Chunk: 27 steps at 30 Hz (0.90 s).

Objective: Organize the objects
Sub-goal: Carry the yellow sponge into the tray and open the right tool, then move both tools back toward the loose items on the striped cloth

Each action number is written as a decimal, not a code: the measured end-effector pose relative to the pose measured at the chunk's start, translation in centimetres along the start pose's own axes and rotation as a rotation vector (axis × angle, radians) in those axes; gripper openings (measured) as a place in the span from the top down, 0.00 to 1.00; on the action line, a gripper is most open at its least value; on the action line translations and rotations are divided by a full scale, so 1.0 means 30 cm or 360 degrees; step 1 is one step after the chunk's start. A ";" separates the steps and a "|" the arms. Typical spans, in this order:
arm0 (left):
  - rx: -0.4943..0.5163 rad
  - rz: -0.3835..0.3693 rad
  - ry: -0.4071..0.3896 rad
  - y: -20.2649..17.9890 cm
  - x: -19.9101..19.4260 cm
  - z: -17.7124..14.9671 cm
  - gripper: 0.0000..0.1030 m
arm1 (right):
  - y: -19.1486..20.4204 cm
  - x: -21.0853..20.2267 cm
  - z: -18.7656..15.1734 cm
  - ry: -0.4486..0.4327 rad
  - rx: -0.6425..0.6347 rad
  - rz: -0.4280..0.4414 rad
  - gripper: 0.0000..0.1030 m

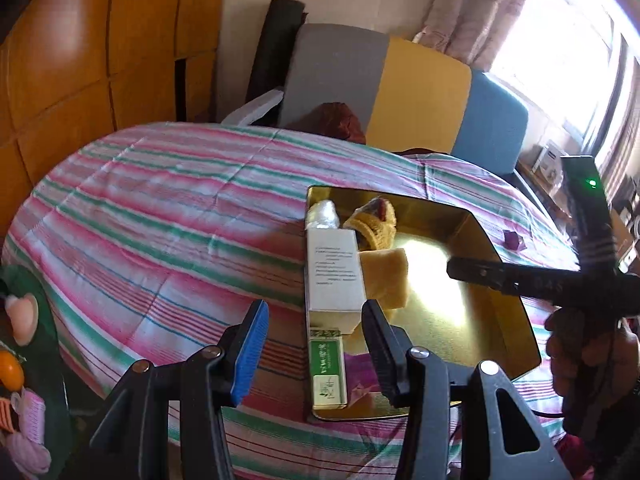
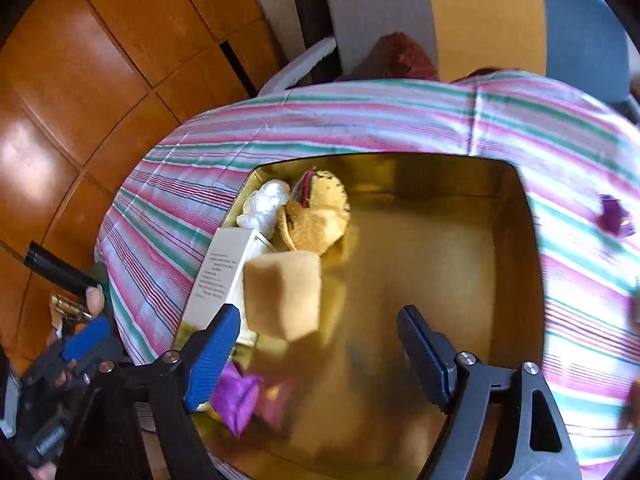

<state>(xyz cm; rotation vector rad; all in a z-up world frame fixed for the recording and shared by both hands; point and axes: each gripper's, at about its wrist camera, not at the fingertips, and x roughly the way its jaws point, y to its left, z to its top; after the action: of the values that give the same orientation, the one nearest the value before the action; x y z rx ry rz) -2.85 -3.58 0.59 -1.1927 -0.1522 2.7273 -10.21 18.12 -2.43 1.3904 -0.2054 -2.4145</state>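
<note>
A tray (image 2: pixel 516 248) sits on the cloth-covered table (image 1: pixel 160 208). In the tray, a carton (image 2: pixel 224 276) lies along the left wall, a sponge block (image 2: pixel 284 292) just right of it, a knitted pouch (image 2: pixel 320 216) and wrapped bundle (image 2: pixel 264 208) at the far left corner, a crumpled wrapper (image 2: pixel 240 400) near left.

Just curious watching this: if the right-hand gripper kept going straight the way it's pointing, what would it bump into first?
Probably the bare shiny floor of the gold metal tray. The right gripper is open above it, with the yellow sponge block just off to its left; depth is unclear.
</note>
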 end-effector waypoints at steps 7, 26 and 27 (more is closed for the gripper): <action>0.0117 -0.0007 -0.0023 -0.091 -0.020 0.002 0.53 | -0.060 -0.153 -0.075 -0.0154 -0.0082 -0.0123 0.17; 0.0391 -0.0062 -0.0005 -0.337 -0.009 0.004 0.53 | -0.427 -0.468 -0.169 -0.0414 0.0116 -0.0467 0.12; 0.0400 -0.0065 0.0002 -0.349 -0.004 0.005 0.53 | -0.456 -0.485 -0.170 -0.0426 0.0141 -0.0495 0.12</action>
<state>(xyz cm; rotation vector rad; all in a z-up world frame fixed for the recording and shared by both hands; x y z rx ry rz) -1.78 6.66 2.42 -1.1078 0.1599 2.6144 -2.20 36.40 2.74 1.2042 -0.1737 -2.8816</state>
